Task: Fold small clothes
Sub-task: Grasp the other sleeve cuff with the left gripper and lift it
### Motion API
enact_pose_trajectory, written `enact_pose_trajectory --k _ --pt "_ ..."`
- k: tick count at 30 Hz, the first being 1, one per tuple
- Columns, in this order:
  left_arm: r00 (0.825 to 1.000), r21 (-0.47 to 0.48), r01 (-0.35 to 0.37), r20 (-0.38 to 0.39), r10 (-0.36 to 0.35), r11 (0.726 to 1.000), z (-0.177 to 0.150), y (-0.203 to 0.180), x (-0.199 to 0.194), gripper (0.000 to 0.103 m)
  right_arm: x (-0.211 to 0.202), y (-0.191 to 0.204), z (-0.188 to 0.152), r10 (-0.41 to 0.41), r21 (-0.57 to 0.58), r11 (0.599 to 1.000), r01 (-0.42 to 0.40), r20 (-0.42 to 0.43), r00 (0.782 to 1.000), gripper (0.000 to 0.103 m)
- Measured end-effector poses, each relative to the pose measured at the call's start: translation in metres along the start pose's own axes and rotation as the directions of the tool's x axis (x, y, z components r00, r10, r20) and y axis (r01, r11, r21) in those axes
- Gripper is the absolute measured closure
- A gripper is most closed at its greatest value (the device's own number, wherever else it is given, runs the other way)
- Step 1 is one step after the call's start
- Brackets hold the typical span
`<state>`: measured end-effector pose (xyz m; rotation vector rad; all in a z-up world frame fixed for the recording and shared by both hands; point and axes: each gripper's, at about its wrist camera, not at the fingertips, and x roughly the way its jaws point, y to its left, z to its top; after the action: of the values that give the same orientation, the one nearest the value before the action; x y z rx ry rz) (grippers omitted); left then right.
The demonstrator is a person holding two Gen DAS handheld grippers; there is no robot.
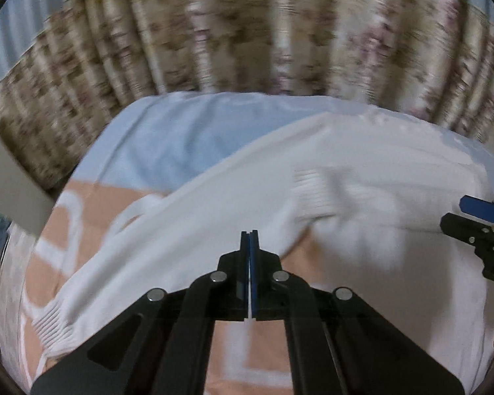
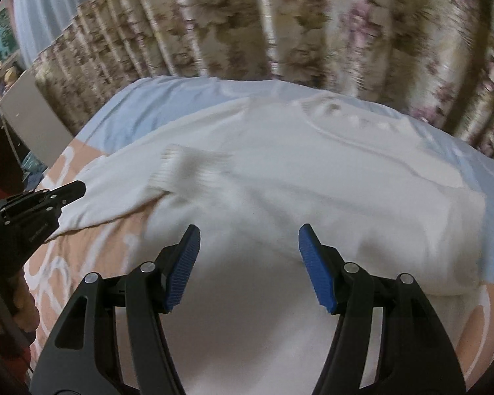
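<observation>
left gripper [image 1: 249, 235] fingers pinched empty | right gripper [image 2: 249, 256] fingers wide above white knitted sweater [image 2: 313, 171] | risk: folded sleeve slips, shallow grasp

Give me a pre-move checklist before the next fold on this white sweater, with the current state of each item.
1. Left gripper shut: ok, jaws pressed together.
2. Left gripper actually holds cloth: cannot tell; a white sliver shows between the pads, but the frame is blurred.
3. Right gripper open and free: ok, blue pads wide apart above the white sweater.
4. Sleeve cuff folded over the body: ok, it lies across the chest.
5. Sweater fully on the bedspread: ok in what shows.
6. Sweater lying flat: not ok, it bunches near the cuff.
</observation>
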<state>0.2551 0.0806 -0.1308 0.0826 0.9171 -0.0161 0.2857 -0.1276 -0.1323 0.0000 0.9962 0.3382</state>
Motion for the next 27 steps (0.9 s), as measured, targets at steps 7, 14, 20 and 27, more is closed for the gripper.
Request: enact_pose_trajectory --k 7,14,20,27 --pt "0.992 0.133 0.116 0.025 -0.120 0.984 0.032 -0.090 0.010 0.103 -0.011 -0.080 -0.013 -0.069 0.131 0.989 0.068 0.005 0.998 0.040" --pt "0.982 0.149 0.188 -0.033 -0.185 0.971 0.039 -0.140 0.037 0.103 -0.011 -0.137 -0.034 -0.095 0.254 0.962 0.098 -0.024 0.995 0.040" --pt "0.995 -0.103 0.054 -0.077 -0.062 0.993 0.000 -0.053 0.022 0.100 -0.016 -0.132 -0.033 -0.076 0.233 0.970 0.077 -0.010 0.997 0.040" --pt "0.969 -0.540 -0.246 -0.158 0.190 0.805 -0.087 0.128 -0.031 0.041 -0.003 -0.073 -0.015 0.004 0.128 0.992 -0.006 0.012 1.000 0.040"
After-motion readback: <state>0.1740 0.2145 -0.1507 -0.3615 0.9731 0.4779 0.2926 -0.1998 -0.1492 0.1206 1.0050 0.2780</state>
